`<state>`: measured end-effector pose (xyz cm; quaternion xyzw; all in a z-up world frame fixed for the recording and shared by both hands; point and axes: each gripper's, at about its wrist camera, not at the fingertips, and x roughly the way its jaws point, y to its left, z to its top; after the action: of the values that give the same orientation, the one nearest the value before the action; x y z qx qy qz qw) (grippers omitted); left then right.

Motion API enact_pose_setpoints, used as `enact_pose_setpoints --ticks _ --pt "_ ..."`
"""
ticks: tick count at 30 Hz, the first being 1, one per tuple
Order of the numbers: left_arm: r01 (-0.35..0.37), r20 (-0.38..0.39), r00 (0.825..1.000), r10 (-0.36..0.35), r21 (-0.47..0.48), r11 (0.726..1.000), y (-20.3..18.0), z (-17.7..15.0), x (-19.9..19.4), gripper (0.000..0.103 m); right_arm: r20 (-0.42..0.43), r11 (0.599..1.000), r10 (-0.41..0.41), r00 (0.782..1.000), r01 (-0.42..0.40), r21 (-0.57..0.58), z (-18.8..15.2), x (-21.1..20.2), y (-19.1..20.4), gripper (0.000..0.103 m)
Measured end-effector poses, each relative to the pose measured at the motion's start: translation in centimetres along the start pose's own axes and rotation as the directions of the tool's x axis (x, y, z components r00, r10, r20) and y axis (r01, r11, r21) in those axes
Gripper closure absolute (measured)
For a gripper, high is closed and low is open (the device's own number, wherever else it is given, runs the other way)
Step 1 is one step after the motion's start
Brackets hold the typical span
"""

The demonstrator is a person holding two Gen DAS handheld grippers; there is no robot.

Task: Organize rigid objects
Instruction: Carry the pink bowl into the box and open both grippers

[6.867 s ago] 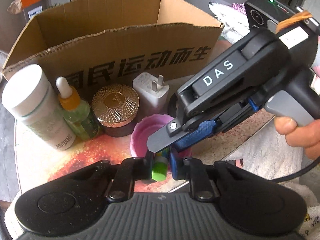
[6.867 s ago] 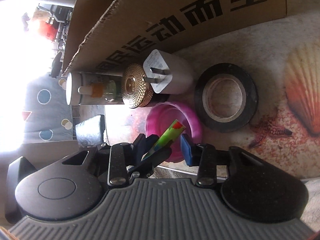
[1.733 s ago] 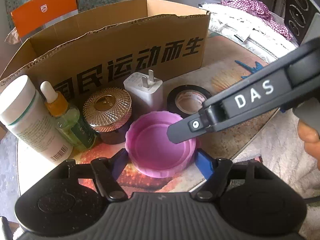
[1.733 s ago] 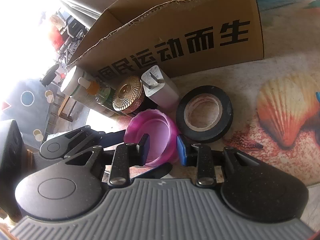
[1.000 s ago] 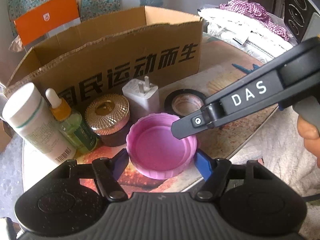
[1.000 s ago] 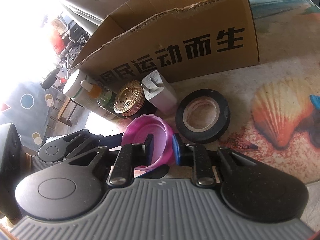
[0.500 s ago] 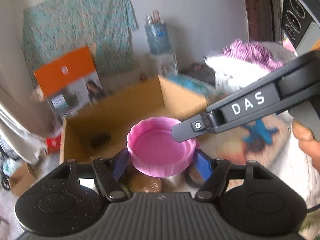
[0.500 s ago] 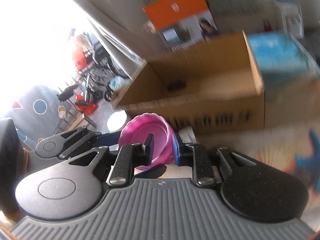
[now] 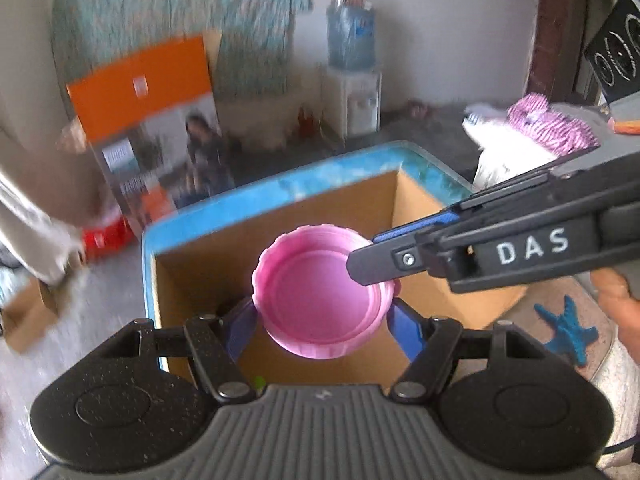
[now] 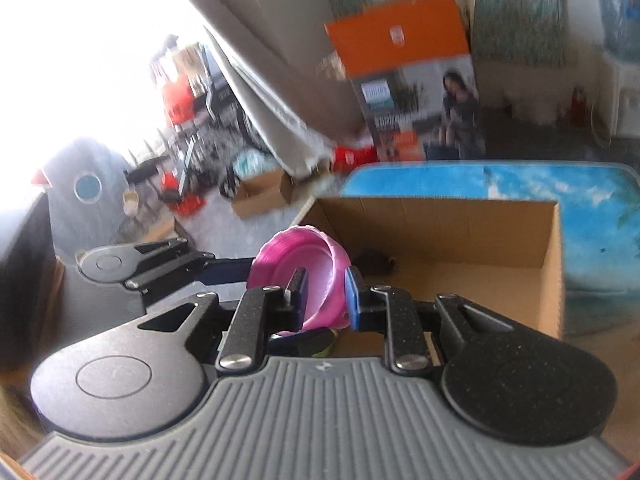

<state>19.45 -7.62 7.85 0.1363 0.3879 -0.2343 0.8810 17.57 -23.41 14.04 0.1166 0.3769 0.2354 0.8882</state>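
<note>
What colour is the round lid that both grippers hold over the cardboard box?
Pink; the lid shows best in the left wrist view.

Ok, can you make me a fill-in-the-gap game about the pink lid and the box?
1. The lid is coloured ____.
2. The lid hangs above the open cardboard ____.
3. The left gripper holds the lid across its width, and the right gripper pinches its ____.
4. The table under the box has a ____ top.

Missing words: pink; box; rim; blue
</note>
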Motion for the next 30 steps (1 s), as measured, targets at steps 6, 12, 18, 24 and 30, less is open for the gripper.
enact_pose_setpoints --ticks 6,12,18,24,30 --pt "0.048 -0.204 0.977 -0.054 -0.032 0.998 3.0 -0.3 6.1 0.031 -0.226 0.995 0.024 0.974 -0.002 0.098 1.9 7.7 -3.1 0.084" --pt "0.103 -0.371 0.921 -0.12 -0.067 0.992 3.7 -1.5 9.8 0.031 -0.412 0.989 0.051 0.91 0.012 0.15 0.6 12.8 -4.9 0.083" --pt "0.121 -0.471 0.87 -0.149 -0.09 0.989 4.2 -2.3 11.9 0.031 -0.52 0.985 0.067 0.852 0.025 0.168 -0.8 15.7 -5.8 0.082" --pt "0.119 -0.526 0.837 -0.149 -0.091 0.989 4.4 -2.6 12.8 0.031 -0.582 0.977 0.101 0.807 0.03 0.211 -1.2 18.2 -6.7 0.082" --pt "0.107 -0.507 0.85 -0.143 -0.1 0.989 4.8 -2.1 11.7 0.024 -0.593 0.968 0.13 0.795 0.027 0.249 -1.4 19.2 -7.0 0.079"
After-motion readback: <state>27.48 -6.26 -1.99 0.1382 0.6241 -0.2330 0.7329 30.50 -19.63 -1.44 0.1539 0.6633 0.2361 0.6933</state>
